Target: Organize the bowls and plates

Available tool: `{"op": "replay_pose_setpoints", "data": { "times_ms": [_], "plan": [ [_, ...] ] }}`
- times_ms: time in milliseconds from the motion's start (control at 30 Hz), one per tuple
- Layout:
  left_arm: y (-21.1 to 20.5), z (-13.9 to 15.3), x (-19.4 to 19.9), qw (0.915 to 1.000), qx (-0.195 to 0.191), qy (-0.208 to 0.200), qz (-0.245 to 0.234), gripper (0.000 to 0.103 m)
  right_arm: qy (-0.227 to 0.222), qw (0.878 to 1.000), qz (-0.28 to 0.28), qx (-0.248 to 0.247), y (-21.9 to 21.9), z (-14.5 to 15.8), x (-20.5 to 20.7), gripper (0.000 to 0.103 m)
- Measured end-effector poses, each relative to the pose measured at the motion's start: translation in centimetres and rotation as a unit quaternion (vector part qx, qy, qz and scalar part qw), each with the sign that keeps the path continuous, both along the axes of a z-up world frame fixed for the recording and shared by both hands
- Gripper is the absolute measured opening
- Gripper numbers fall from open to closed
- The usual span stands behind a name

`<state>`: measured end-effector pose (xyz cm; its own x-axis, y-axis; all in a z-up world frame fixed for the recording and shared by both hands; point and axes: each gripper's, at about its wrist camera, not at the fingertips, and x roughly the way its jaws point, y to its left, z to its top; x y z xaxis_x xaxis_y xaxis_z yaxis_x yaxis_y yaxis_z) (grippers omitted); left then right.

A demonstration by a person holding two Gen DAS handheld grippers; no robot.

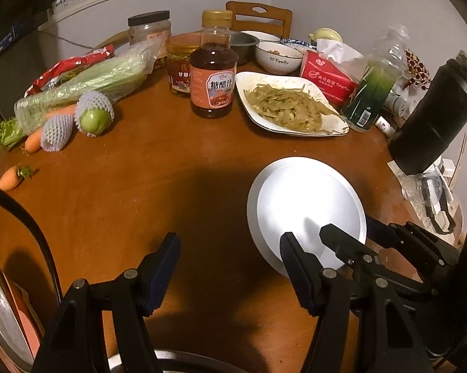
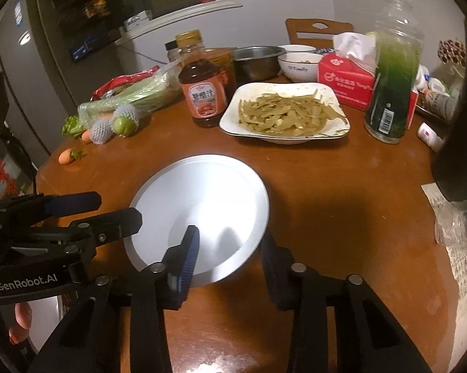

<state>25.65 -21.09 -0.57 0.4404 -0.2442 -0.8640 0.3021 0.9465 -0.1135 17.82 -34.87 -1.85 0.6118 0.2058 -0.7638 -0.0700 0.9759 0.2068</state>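
Observation:
A round white plate [image 1: 305, 208] lies on the brown table near its front edge; it also shows in the right wrist view [image 2: 202, 205]. My left gripper [image 1: 230, 267] is open, its right finger over the plate's near left rim. My right gripper [image 2: 230, 248] is open, with its left finger over the plate's near rim and its right finger beside it. A square white plate of cooked greens [image 1: 289, 105] sits behind, also in the right wrist view [image 2: 286, 112]. A white bowl [image 1: 277, 56] and a steel bowl [image 2: 255, 62] stand at the back.
A sauce bottle [image 1: 213, 77], a green drink bottle [image 1: 373, 93], a red tissue pack [image 1: 330, 77] and a black flask [image 1: 432, 118] ring the plates. Bagged vegetables [image 1: 87, 84], netted fruit [image 1: 93, 115] and carrots [image 1: 11, 178] lie at the left.

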Motion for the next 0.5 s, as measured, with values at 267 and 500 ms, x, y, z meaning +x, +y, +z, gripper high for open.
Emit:
{"op": "replay_pose_setpoints", "data": {
  "times_ms": [267,500],
  "plan": [
    [1.5,-0.3,0.0,0.9996,-0.020,0.020,0.008,0.065,-0.003,1.000,0.030,-0.006,2.0,0.1,-0.1,0.038],
    [4.1,-0.1,-0.5,0.9992,-0.018,0.019,0.031,0.060,-0.002,0.998,0.068,0.002,5.2,0.3,-0.2,0.038]
  ]
}}
